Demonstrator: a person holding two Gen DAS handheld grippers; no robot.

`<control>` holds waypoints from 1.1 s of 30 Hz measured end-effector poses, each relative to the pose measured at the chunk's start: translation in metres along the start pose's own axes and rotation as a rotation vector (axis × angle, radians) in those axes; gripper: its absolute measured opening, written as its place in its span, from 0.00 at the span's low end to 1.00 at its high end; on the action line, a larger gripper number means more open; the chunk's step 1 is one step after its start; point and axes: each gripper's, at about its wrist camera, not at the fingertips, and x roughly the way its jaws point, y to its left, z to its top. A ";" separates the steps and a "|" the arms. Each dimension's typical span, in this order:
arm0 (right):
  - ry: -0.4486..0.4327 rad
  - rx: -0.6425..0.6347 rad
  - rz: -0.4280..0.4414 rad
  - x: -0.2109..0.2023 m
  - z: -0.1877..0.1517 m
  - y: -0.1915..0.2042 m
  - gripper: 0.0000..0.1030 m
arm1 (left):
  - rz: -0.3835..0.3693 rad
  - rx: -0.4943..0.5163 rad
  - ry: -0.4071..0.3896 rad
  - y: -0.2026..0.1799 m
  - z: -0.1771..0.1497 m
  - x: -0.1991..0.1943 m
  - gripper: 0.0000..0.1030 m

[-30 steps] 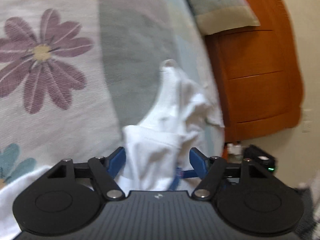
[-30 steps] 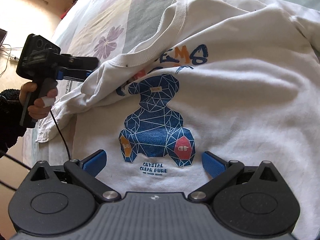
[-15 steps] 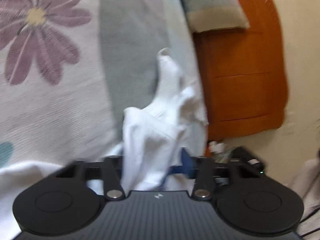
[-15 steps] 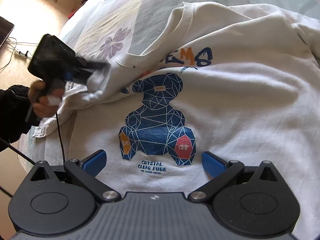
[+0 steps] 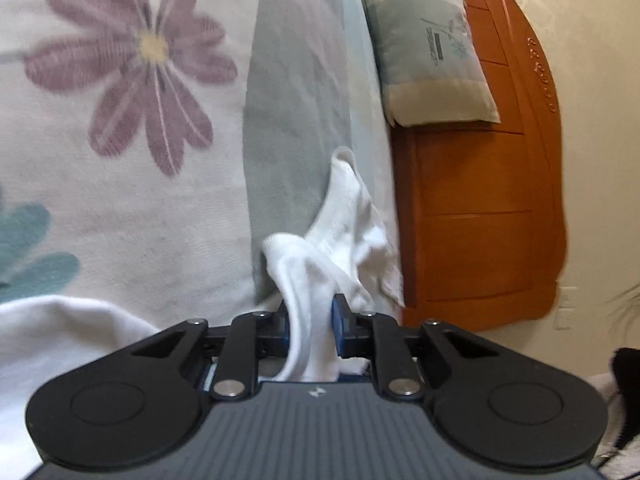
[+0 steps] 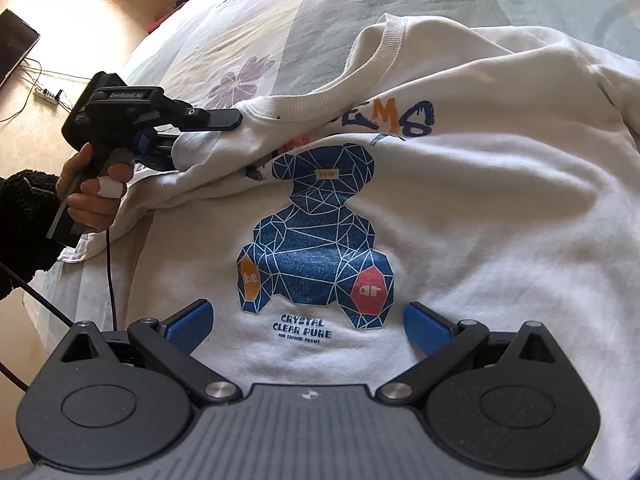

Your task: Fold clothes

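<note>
Right wrist view shows one white cotton sweatshirt with a blue geometric bear print (image 6: 420, 184) spread face-up on one floral-patterned bedspread (image 6: 248, 20). The right gripper (image 6: 306, 324) hangs tilted downward over the sweatshirt's lower front, just below the bear print, its two blue-padded fingers (image 6: 190, 326) spread wide apart with nothing between them, released.

To the left of the bear print, a person's left hand (image 6: 94, 200), in a dark fuzzy sleeve (image 6: 24, 220) and with a white wrap on one finger, holds the pistol-style handle of the left gripper (image 6: 200, 132). That gripper points nearly level toward the sweatshirt's collar side and its jaws have just been closing; they are clenched on a bunched fold of the sweatshirt's sleeve fabric.

From the left wrist view, the left gripper (image 5: 310, 328) pinches the white fabric (image 5: 320, 280) between its blue pads (image 5: 340, 320), the cloth rising out of the jaws and trailing ahead across the bedspread (image 5: 120, 200). Beyond the sweatshirt fabric lies one pale green pillow with a cream border (image 5: 428, 48), leaning against one orange wooden headboard (image 5: 480, 208).
</note>
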 end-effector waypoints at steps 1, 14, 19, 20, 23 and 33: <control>0.002 -0.002 -0.002 0.000 0.000 0.000 1.00 | 0.026 0.013 -0.016 -0.003 -0.001 -0.001 0.03; 0.079 0.023 -0.018 0.000 0.014 0.004 1.00 | 0.392 0.255 -0.038 -0.050 0.078 -0.026 0.01; 0.079 0.024 -0.041 -0.006 0.019 0.006 1.00 | 0.522 0.353 0.029 -0.051 0.100 -0.012 0.02; 0.074 0.020 -0.043 -0.008 0.022 0.006 1.00 | 0.543 0.370 0.045 -0.051 0.102 -0.008 0.02; 0.044 0.015 -0.040 -0.021 0.037 -0.001 1.00 | 0.550 0.330 0.012 -0.043 0.100 -0.016 0.08; -0.110 -0.110 -0.287 -0.056 0.139 -0.067 1.00 | 0.695 0.290 -0.185 -0.065 0.079 -0.057 0.31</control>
